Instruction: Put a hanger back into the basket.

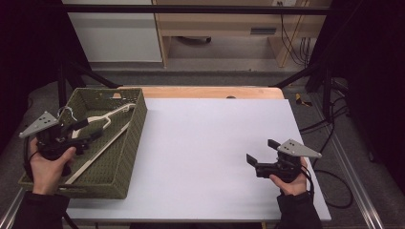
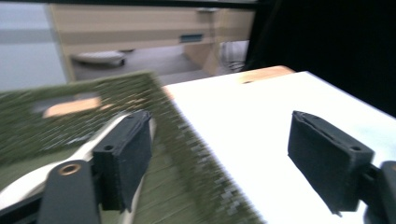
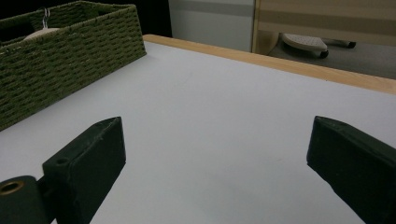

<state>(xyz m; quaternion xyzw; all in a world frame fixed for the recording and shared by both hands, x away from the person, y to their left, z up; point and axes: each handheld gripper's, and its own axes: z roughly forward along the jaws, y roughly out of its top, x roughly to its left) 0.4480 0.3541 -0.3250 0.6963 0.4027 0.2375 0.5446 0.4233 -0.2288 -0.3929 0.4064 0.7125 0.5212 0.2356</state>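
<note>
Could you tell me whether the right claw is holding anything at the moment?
No, the right claw is open over the bare white table, with nothing between its jaws in the right gripper view.

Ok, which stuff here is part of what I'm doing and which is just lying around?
Likely in play:
left gripper
hanger
woven basket

Just around:
right gripper, open over bare white table
cables on the floor
</note>
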